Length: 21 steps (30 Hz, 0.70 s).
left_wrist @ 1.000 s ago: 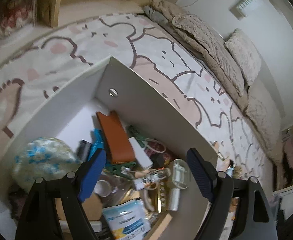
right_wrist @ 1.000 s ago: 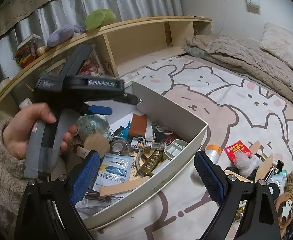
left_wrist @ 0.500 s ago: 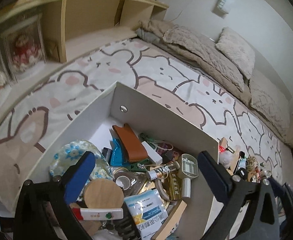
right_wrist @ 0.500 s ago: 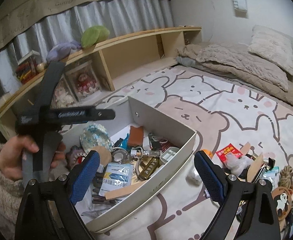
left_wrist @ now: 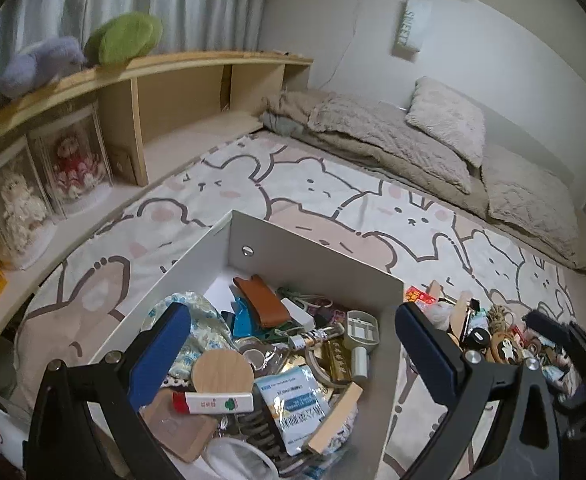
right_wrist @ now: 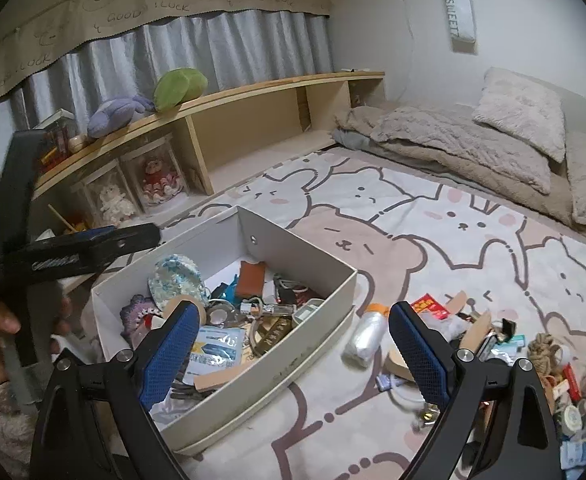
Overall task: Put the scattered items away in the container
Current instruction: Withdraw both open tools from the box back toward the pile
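We hold the left gripper [left_wrist: 293,356] and right gripper [right_wrist: 293,344] spread and empty; the crinkly silver-wrapped bottle [right_wrist: 365,332], lower centre beside the white box [right_wrist: 293,360], looks light and slippery, best pinched mid-body.

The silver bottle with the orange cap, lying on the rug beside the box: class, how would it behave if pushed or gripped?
The bottle lies on its side and looks round, so a push would probably roll it across the rug. Its silver surface looks crinkled, like foil wrap, so it may slip or dent under the pads. It seems light for its size.
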### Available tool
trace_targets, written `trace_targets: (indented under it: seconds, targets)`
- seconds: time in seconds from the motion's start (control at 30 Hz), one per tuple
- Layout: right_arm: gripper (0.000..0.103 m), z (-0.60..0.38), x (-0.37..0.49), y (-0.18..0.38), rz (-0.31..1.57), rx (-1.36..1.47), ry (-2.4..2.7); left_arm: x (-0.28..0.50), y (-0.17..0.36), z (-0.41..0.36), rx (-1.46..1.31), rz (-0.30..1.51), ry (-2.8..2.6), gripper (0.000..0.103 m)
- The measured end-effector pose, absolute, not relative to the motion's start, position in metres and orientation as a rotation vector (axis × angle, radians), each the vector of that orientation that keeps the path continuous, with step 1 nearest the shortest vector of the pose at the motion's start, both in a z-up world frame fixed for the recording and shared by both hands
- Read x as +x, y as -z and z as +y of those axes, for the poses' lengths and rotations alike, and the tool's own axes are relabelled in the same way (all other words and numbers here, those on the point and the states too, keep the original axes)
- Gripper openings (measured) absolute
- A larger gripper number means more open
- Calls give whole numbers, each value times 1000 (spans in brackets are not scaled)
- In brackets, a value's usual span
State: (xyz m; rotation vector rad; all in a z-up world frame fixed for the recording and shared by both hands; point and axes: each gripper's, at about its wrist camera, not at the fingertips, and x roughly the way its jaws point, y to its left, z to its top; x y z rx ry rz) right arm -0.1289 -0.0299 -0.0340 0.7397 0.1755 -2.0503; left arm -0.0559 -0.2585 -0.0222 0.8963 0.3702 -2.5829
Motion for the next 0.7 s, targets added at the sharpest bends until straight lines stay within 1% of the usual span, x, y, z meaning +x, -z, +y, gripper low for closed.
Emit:
trace_targets:
  seconds: [0.1, 0.13, 0.27, 0.7]
  targets:
    - [97, -22, -125, 31, 173, 720, 2066, -46, 19, -245, 872, 320, 2590, 103]
    - [103, -20, -124, 31, 173, 714, 2071, -43, 18, -242, 868, 316, 2594, 103]
    - [103, -8, -118, 27, 172, 683, 2093, -32, 16, -228, 863, 310, 2615, 103]
    - [103, 34, -114, 26, 153, 665, 2168, -6, 6, -182, 824, 186, 2674, 103]
